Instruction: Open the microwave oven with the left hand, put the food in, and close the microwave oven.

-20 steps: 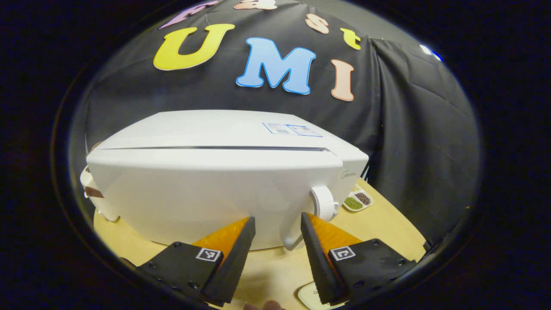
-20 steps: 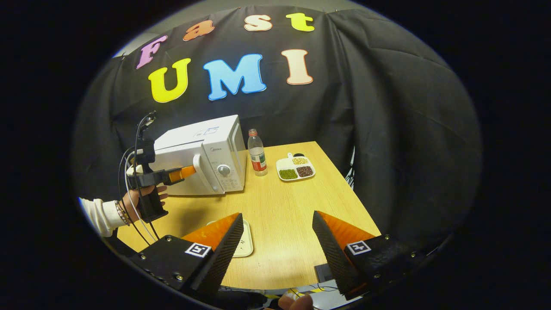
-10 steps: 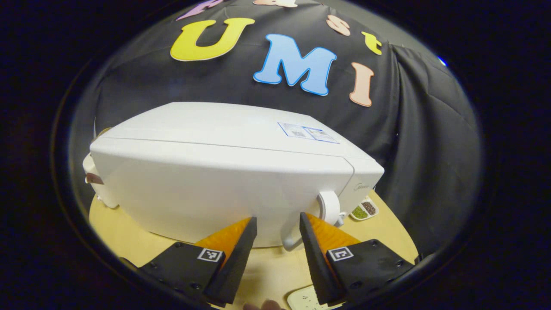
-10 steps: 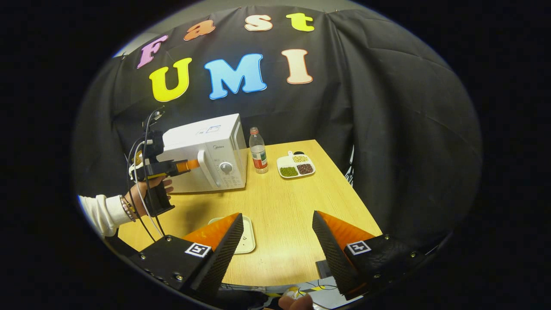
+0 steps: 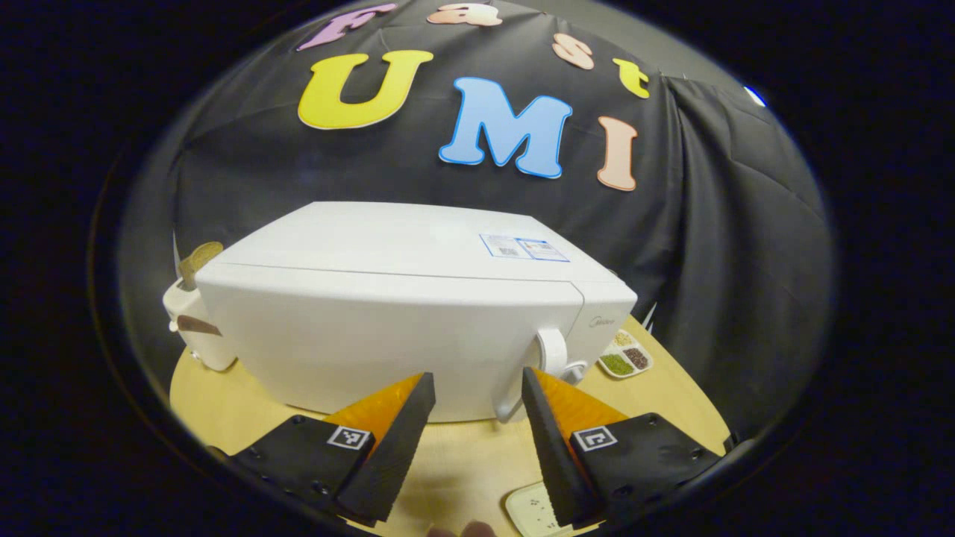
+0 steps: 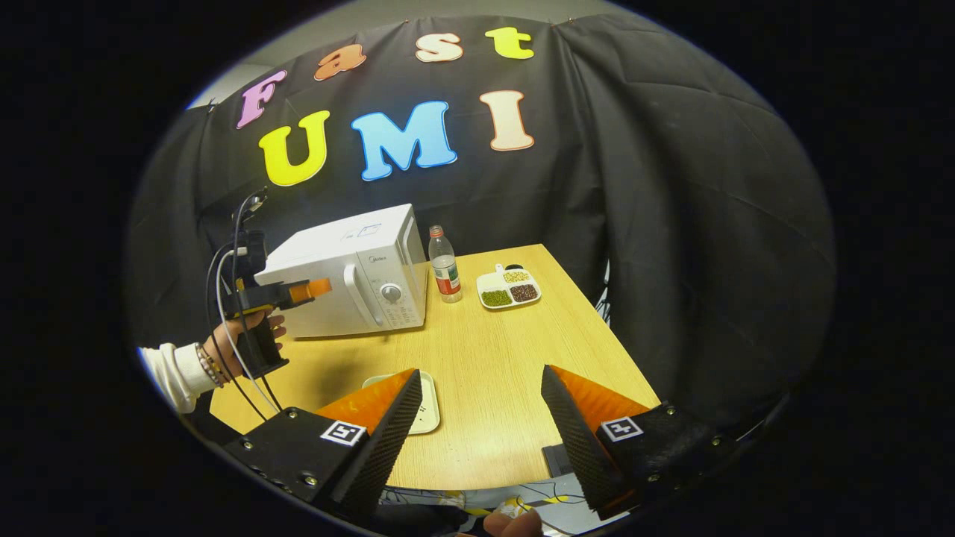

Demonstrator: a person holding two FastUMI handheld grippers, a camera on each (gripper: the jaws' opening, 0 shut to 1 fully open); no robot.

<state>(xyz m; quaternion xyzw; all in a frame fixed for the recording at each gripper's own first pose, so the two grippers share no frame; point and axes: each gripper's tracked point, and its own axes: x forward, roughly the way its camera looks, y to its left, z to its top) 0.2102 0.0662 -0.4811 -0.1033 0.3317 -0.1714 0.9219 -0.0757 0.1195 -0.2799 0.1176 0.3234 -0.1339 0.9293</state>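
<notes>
The white microwave stands on the wooden table with its door shut. Its curved door handle is just beyond my left gripper, which is open with nothing between its fingers. In the right gripper view the microwave is at the far left of the table, and a hand holds the left gripper a short way in front of its door. My right gripper hangs open over the near table edge. A cream plate lies just beyond its left finger; the same plate shows below the left gripper.
A divided dish of beans and a clear bottle stand to the right of the microwave. A small white appliance sits at its far side. Bare table stretches ahead of the right gripper.
The dark gap along the top of the microwave door has closed. The left gripper has drawn back from the door. The right gripper has barely moved.
</notes>
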